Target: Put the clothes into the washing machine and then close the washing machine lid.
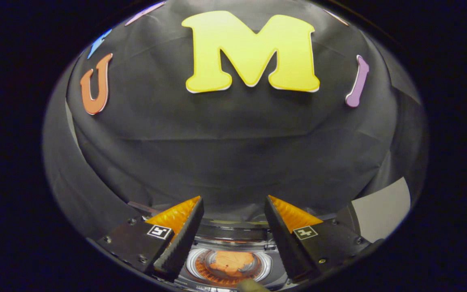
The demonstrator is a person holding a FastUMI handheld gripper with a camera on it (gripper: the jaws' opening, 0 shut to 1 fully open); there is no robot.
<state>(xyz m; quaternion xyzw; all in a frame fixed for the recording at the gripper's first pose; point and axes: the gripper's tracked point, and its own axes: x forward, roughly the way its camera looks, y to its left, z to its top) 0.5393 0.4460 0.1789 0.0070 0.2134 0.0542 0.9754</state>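
My gripper [233, 202] is open, its two fingers spread wide with nothing between them. Below and between the fingers lies the top of the washing machine [233, 237], seen from above. Its round drum opening [228, 264] shows a bright ring, and an orange piece of clothing [232, 261] lies inside it. Whether the lid is open or shut over the drum is unclear from here. The gripper hangs well above the machine, pointed at the booth's wall.
The black cloth wall [233, 154] rises straight ahead beyond the fingers. A pale grey panel [381, 209] stands to the right of the right finger. A small rounded olive object [251, 286] pokes in below the drum.
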